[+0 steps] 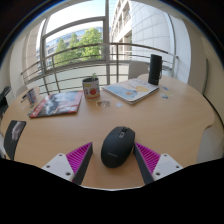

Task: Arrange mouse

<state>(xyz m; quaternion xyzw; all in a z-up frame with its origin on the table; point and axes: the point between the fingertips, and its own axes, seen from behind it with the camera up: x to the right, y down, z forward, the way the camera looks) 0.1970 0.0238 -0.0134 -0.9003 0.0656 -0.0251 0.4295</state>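
Note:
A black computer mouse (117, 146) lies on the wooden table (170, 115). It stands between my two fingers, near their tips, resting on the table. My gripper (114, 155) is open, with a small gap between the mouse and the pink-purple pads (80, 158) on either side.
Beyond the fingers stand a cup (91, 88), a white mat or paper with items (131, 91) and a dark speaker-like cylinder (155, 68). A magazine (55, 102) lies to the left, and a dark device (14, 135) at the table's left edge. A railing and windows lie behind.

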